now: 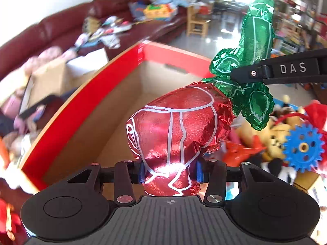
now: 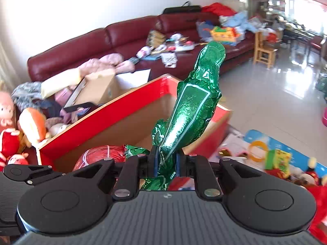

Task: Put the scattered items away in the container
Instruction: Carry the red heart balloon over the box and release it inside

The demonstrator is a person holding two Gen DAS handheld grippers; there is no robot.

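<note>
A foil rose balloon has a red head [image 1: 173, 130] and a green stem with leaves [image 1: 255, 40]. My left gripper [image 1: 169, 173] is shut on the red head. My right gripper [image 2: 166, 163] is shut on the green stem [image 2: 190, 110]; its black body [image 1: 286, 69] enters the left wrist view from the right. The red head also shows in the right wrist view [image 2: 102, 155] at lower left. Both grippers hold the balloon above the open cardboard box with red outer walls [image 1: 81, 102], also seen in the right wrist view [image 2: 106, 118]. The box's inside looks bare.
A dark red sofa [image 2: 126, 32] strewn with clothes and toys stands behind the box. Plush toys [image 2: 30, 126] lie left of it. A blue gear [image 1: 304, 147], plush toys and small items [image 2: 276, 159] lie right of it. A wooden chair [image 2: 263, 49] stands on the tiled floor.
</note>
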